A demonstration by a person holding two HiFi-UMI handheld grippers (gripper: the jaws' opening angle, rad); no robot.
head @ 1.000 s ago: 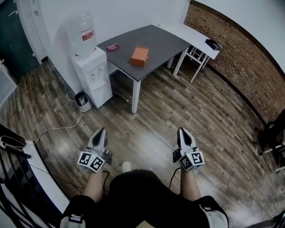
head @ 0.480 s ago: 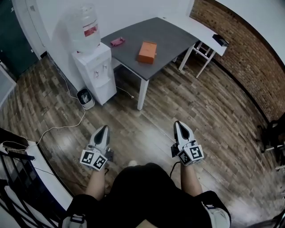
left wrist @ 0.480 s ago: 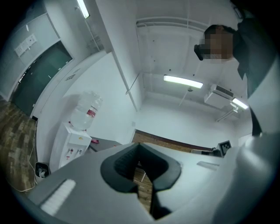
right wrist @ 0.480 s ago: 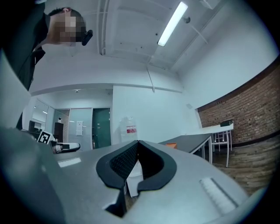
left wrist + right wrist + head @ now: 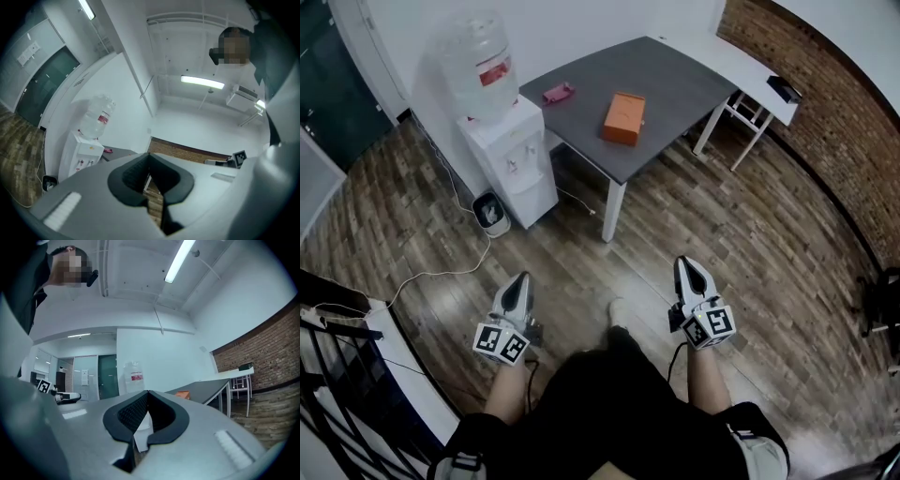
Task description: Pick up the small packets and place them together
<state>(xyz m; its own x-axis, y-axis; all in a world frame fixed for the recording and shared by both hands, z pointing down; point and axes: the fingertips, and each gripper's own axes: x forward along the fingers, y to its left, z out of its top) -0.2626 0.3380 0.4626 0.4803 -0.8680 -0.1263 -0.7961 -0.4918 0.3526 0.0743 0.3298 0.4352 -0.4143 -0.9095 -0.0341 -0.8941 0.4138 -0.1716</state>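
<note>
Both grippers are held low in the head view, above the wooden floor [image 5: 750,234] and well apart from the bench [image 5: 675,80]. The left gripper [image 5: 520,279] is seen at the lower left and the right gripper [image 5: 683,264] at the lower right, each pointed toward the top of the frame. In the left gripper view the fingers [image 5: 131,176] are shown closed tip to tip, with nothing held between them. The same is shown in the right gripper view: the pads are brought together and nothing is gripped.

The grey bench is placed in the upper centre of the head view. A small pink packet [image 5: 558,92] is laid near its upper left edge, and an orange packet [image 5: 623,118] is laid nearer the middle of the top; the two are kept apart from each other. A white water dispenser [image 5: 514,164] with a bottle [image 5: 478,66] on top is set just left of the bench, and a small bin [image 5: 491,213] is seen on the floor at its foot. A brick wall [image 5: 834,122] is seen along the upper right
</note>
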